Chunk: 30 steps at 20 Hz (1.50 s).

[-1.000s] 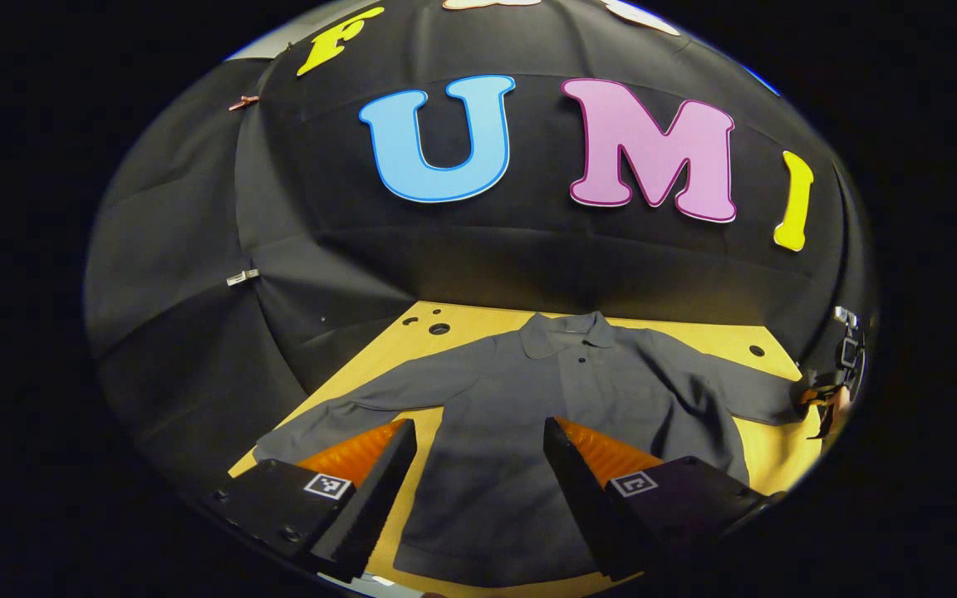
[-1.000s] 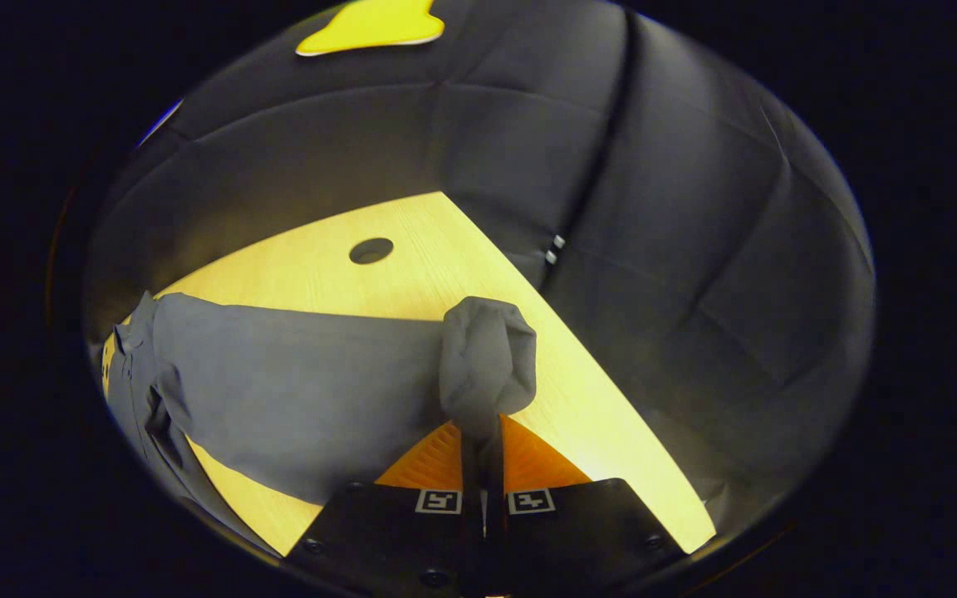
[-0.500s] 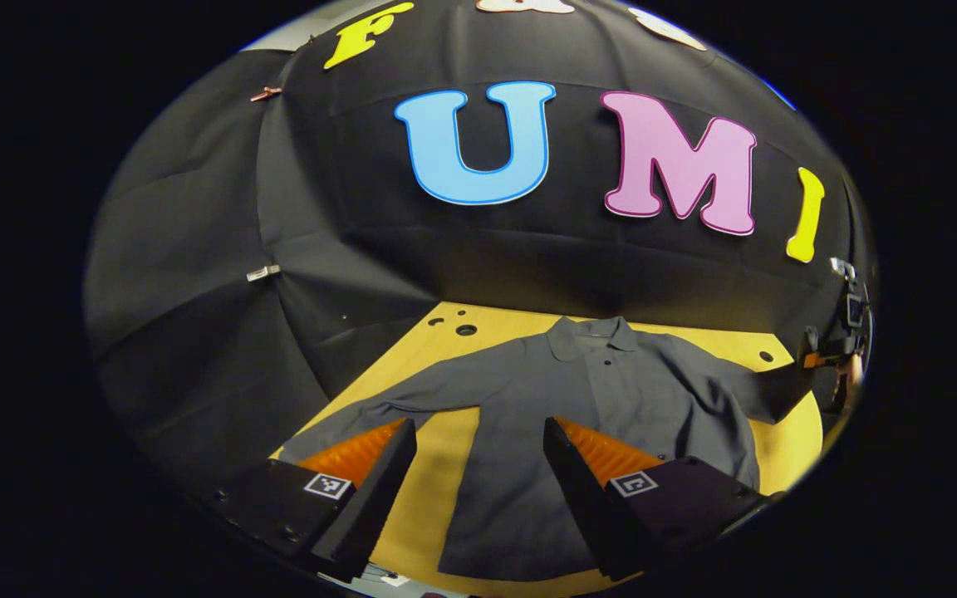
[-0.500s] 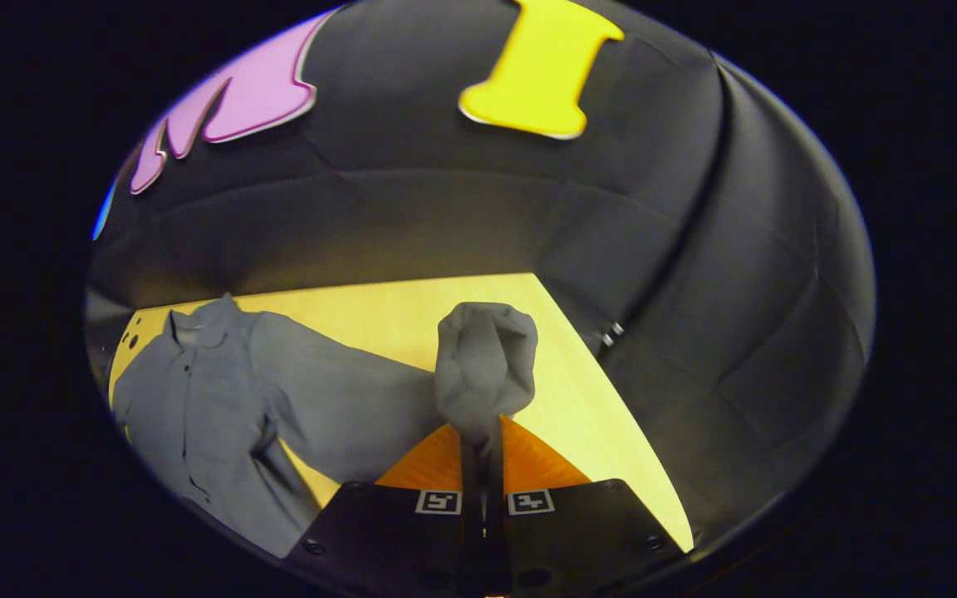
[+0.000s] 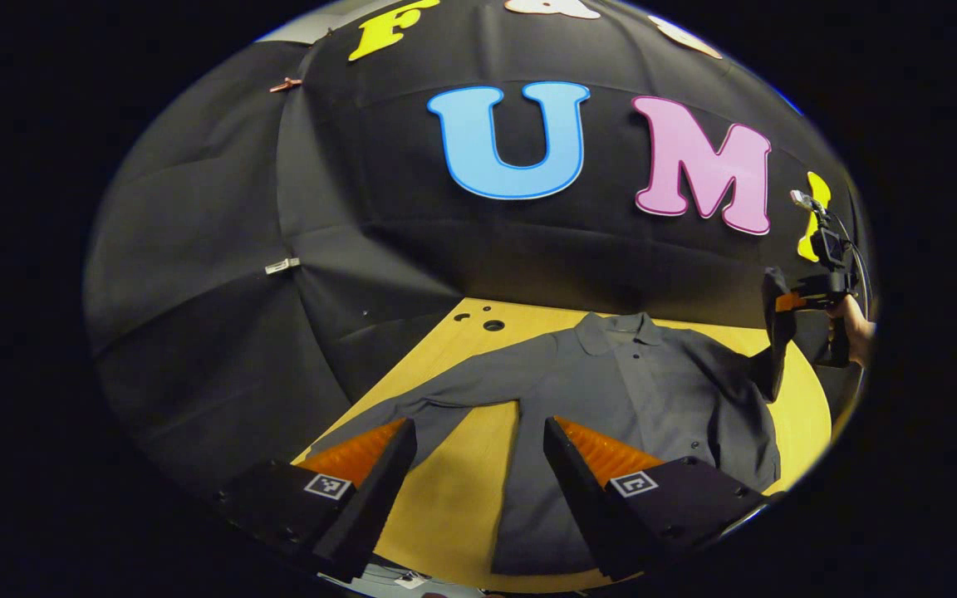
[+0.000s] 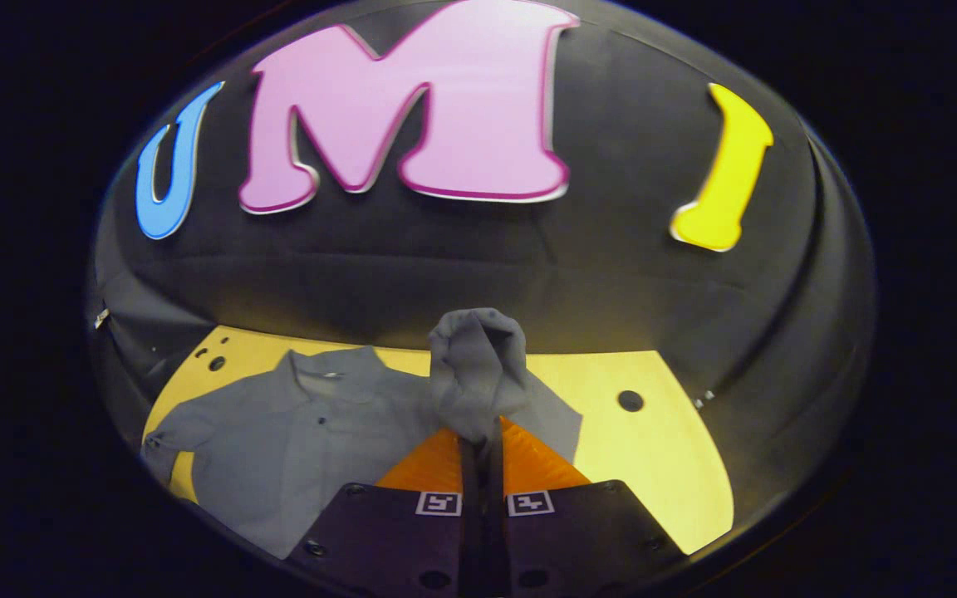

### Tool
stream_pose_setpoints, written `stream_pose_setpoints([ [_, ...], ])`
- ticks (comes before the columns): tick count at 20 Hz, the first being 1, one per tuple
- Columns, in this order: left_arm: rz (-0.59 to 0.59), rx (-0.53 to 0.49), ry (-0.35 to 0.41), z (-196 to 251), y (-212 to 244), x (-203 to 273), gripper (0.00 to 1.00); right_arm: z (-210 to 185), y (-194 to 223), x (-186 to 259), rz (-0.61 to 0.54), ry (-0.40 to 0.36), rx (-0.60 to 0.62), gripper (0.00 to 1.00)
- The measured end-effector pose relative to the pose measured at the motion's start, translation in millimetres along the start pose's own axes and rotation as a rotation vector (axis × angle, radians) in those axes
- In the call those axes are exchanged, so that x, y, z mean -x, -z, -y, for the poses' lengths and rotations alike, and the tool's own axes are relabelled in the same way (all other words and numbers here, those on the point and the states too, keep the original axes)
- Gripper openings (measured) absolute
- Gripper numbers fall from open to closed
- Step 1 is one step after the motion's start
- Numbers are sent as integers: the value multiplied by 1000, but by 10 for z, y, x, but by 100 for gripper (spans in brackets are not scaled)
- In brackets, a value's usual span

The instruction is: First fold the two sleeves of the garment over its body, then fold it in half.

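A grey collared shirt lies face up on the wooden table, collar toward the back wall. Its left sleeve stretches flat toward my left gripper, which hovers open above the table near the shirt's lower left side, nothing between its fingers. My right gripper is shut on the cuff of the right sleeve, whose bunched end sticks up past the fingertips. In the left gripper view that sleeve hangs lifted off the table from the right gripper, held by a hand.
The table has round holes near its back corners. Black cloth walls close it in behind and on both sides. Bare wood shows to the right of the shirt in the right gripper view.
The right gripper has raised the sleeve cuff off the table and swung toward the shirt's body. The left gripper has drifted left, staying open.
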State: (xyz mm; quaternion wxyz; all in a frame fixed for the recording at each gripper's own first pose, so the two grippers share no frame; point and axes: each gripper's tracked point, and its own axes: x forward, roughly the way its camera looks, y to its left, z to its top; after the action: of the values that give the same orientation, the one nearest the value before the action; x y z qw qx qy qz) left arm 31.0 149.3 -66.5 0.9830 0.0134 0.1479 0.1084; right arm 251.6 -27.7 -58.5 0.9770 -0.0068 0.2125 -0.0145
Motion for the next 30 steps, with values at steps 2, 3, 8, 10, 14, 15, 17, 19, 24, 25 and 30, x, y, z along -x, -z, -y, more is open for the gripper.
stream_pose_setpoints([
  [2,-16,11,-22,-192,84,0,97,-527,-10,-27,-4,-61,12,5],
  [3,-26,20,-41,-324,141,0,97,-941,3,-64,-11,-110,22,5],
  [8,-70,68,-100,-768,373,-12,97,-1974,233,-88,-53,-229,98,5],
  [10,-79,75,-117,-920,477,-20,97,-2357,355,-143,-63,-261,119,5],
  [14,-105,121,-154,-1214,636,-109,97,-3053,772,-283,-104,-301,182,6],
  [15,-109,134,-161,-1267,689,-140,97,-3187,869,-303,-109,-310,200,6],
  [17,-112,143,-172,-1393,747,-156,97,-3407,1035,-331,-118,-313,232,10],
  [19,-108,144,-189,-1530,781,-182,96,-3612,1162,-344,-127,-328,243,12],
  [24,-123,233,-237,-1832,988,-390,98,-3847,1313,-204,-148,-360,258,58],
  [25,-130,245,-251,-1891,1018,-438,98,-3874,1292,-128,-143,-378,248,54],
  [30,-174,261,-288,-2078,1185,-866,97,-3464,997,223,-82,-345,195,98],
])
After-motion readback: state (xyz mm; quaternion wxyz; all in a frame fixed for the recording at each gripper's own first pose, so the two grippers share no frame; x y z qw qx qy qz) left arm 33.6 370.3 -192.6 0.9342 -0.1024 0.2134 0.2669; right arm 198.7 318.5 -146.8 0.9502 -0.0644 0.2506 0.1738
